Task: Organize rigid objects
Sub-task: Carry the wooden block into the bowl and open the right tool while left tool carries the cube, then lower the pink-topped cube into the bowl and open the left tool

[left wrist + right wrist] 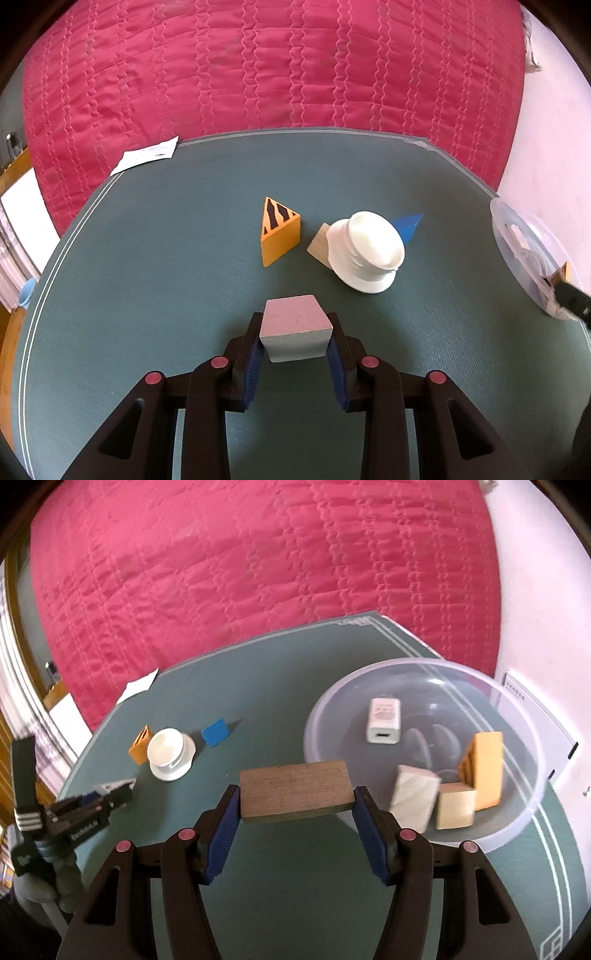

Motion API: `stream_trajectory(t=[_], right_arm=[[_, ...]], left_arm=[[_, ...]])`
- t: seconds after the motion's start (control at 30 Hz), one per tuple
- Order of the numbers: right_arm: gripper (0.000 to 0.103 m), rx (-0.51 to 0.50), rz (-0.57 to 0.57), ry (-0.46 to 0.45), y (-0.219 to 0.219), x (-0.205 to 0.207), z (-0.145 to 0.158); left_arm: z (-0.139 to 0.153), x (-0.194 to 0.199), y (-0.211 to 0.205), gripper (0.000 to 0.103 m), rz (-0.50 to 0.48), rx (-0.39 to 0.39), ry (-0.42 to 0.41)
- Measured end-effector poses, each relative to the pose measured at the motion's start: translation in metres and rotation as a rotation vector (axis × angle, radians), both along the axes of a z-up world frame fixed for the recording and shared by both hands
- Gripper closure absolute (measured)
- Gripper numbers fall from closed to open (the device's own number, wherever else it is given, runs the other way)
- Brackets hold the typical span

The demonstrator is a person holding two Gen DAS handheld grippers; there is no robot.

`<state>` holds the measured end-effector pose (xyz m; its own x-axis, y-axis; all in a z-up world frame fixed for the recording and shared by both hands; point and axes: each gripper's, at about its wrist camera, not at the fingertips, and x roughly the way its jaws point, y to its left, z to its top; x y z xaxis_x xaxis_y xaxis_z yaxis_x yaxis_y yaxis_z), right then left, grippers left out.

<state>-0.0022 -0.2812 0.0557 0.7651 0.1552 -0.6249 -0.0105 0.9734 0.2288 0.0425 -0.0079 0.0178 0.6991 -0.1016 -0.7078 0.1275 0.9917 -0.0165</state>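
Wooden slab (295, 790) clamped in right gripper (295, 805), I carry it level over bowl (517, 812) rim before releasing; left gripper (295, 343) holds grey block (295, 328).

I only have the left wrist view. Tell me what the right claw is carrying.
Observer: The right claw is shut on a brown wooden plank, gripped by its ends.
Operator: List what's inside the clear bowl.
Observer: The clear bowl holds a white charger, an orange block and two pale wooden blocks.
Operator: Give me the plank's position against the bowl.
Observer: Its right end overlaps the bowl's near-left rim; the height above it is unclear.
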Motion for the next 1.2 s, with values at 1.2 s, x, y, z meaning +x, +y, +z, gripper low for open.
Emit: stream_trajectory(t=[1.2], right_arm=[[0.038, -0.158, -0.387, -0.183, -0.097, -0.011, 0.01]], left_arm=[[0.024, -0.005, -0.088, 0.069, -0.16, 0.007, -0.014]])
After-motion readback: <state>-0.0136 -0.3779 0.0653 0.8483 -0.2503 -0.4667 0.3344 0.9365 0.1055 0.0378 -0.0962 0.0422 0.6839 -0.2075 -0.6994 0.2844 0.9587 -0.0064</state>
